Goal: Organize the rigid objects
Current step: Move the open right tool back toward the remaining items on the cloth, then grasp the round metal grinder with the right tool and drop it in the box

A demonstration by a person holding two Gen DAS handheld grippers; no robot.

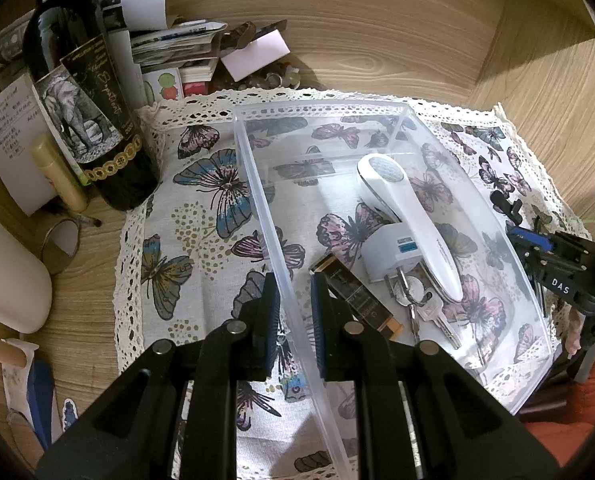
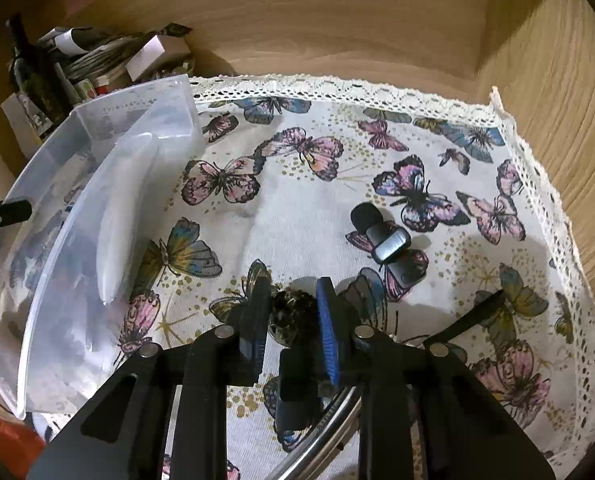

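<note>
A clear plastic bin [image 1: 401, 120] stands on a butterfly-print cloth [image 1: 201, 240]. My left gripper [image 1: 295, 320] is shut on the bin's near left wall, one finger inside and one outside. In the bin lie a white handheld device [image 1: 409, 216], a white plug adapter [image 1: 389, 252], keys [image 1: 425, 312] and a dark slim box [image 1: 357, 300]. Right of the bin [image 2: 109, 200], my right gripper [image 2: 293, 324] is low over the cloth, its pads against a small dark round patterned object [image 2: 293, 312]. A black clip-on microphone [image 2: 385, 240] lies just beyond it.
A wine bottle [image 1: 85, 120], a pile of papers [image 1: 177, 48], a lip balm tube [image 1: 59, 176] and a small round mirror [image 1: 61, 246] crowd the far left. Wooden walls [image 2: 557, 80] close in the back and right. A metal ring [image 2: 325, 420] lies under the right gripper.
</note>
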